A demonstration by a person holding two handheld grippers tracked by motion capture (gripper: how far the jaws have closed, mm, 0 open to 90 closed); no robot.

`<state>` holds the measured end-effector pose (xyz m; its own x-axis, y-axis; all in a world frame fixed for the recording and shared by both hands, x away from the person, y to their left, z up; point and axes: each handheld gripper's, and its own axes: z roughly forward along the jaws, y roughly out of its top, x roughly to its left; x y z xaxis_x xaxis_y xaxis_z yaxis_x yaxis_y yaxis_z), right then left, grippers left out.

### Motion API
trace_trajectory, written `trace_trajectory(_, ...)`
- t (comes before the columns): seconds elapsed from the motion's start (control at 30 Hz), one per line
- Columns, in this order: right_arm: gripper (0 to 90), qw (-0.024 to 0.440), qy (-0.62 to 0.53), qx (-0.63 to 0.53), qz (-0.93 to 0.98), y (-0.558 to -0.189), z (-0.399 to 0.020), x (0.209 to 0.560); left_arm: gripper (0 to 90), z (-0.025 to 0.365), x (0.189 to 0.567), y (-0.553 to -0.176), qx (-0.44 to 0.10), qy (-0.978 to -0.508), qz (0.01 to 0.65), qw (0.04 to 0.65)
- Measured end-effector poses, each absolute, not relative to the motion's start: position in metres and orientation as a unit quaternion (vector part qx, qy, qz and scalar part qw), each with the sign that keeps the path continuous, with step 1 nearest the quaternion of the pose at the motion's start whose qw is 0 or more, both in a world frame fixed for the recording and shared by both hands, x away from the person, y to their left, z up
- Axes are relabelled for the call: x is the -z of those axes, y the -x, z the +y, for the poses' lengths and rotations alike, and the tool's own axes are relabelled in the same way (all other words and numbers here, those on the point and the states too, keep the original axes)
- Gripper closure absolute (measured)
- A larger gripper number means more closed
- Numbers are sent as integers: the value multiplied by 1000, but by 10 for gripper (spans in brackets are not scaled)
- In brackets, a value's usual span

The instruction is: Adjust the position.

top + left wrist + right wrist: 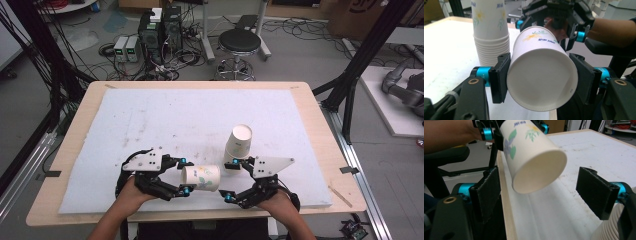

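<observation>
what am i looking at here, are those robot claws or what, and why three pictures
They are not robot arms. A person holds a hand tool with two black jaws in each hand, and each tool carries its own small camera.

The high view looks down on the table, which is covered by a white mat. The person's forearms come in from the bottom edge. The other two pictures look along each tool's own jaws.

The left gripper is shut on a paper cup that lies on its side; in the left gripper view its pads press on the cup's two sides near the open rim. The right gripper is open, with its jaws either side of the cup's bottom end but apart from it. A stack of cups stands upside down on the mat just beyond.
</observation>
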<state>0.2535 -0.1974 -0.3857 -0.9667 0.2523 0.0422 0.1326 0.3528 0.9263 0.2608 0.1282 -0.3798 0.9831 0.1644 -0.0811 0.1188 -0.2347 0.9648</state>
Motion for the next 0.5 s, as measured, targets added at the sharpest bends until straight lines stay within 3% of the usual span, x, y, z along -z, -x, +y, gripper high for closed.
trace_trajectory(0.5,203,48,-108,-562,819,-253,-197,388,368,129,373,-256,-20,-775,80,627)
